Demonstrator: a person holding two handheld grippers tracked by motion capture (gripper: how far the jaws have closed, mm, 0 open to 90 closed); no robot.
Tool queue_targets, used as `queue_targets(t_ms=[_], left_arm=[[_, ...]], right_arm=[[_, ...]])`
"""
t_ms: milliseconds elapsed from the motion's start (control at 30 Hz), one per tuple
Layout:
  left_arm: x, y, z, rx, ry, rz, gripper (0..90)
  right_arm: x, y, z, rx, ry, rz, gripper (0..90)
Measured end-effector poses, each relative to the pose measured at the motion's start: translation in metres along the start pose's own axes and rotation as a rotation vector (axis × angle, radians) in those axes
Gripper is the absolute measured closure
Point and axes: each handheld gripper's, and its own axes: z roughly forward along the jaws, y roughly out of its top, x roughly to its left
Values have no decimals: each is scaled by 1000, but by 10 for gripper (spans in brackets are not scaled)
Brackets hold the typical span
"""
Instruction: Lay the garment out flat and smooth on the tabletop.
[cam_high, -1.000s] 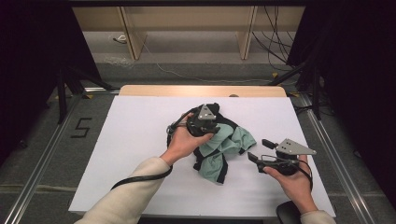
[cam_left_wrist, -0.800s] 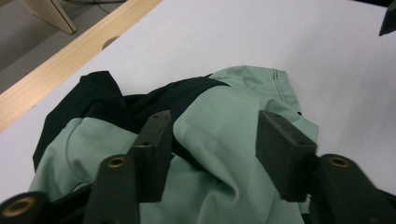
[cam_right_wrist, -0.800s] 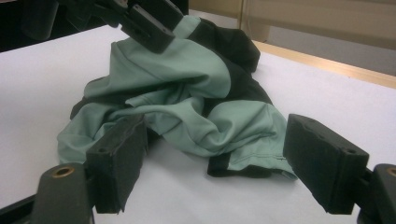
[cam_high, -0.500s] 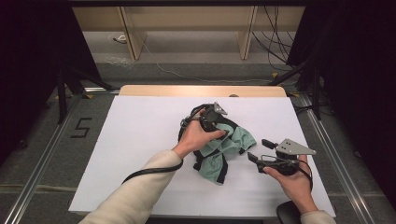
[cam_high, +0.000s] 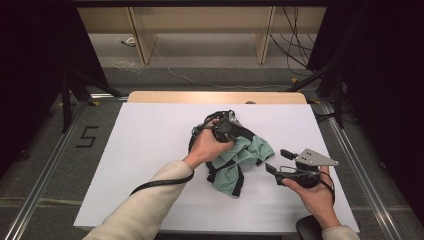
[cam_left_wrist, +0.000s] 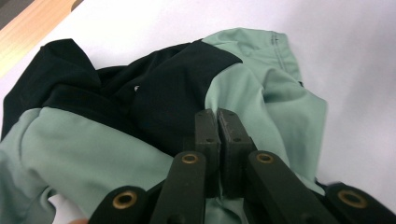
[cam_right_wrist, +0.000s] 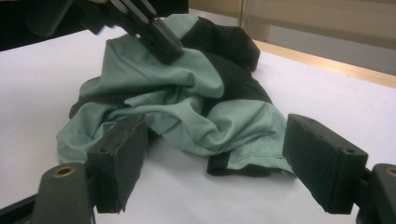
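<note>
Here the left gripper (cam_left_wrist: 217, 122) has just been closing its jaws, and in the left gripper view they now stand pressed together pad to pad, their tips over the garment (cam_left_wrist: 140, 116) where a black panel meets a mint-green one. Whether a fold of cloth is pinched between them cannot be told, since no fabric shows in the thin seam between the pads. In the right gripper view the same closed tips (cam_right_wrist: 161, 44) rest on top of the heap, touching the green cloth.

The right gripper (cam_right_wrist: 212, 163) has its jaws wide apart with nothing between the pads; the near edge of the garment (cam_right_wrist: 187, 107) lies just beyond them.

From the high view, the crumpled green-and-black garment (cam_high: 245, 160) lies near the middle of the white table (cam_high: 150, 150). The left hand (cam_high: 210, 145) holds its gripper (cam_high: 227, 127) over the far side of the cloth, while the right hand (cam_high: 312, 192) keeps the right gripper (cam_high: 280, 160) just beside the cloth's right edge, apart from it.
</note>
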Motion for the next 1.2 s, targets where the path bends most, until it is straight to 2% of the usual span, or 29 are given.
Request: queue_targets(t_ms=[233, 633, 900, 1067, 1200], left_arm=[[8, -12, -34, -41, -4, 3, 878], [27, -55, -80, -79, 37, -39, 879], [38, -80, -91, -73, 56, -66, 879], [40, -90, -94, -66, 57, -68, 879], [43, -103, -96, -51, 60, -84, 879]], right_arm=[[0, 0, 0, 2, -2, 1, 232], [0, 0, 1, 4, -4, 1, 233], [1, 1, 2, 7, -2, -2, 233], [0, 0, 2, 7, -3, 0, 233], [0, 0, 2, 7, -2, 0, 232]])
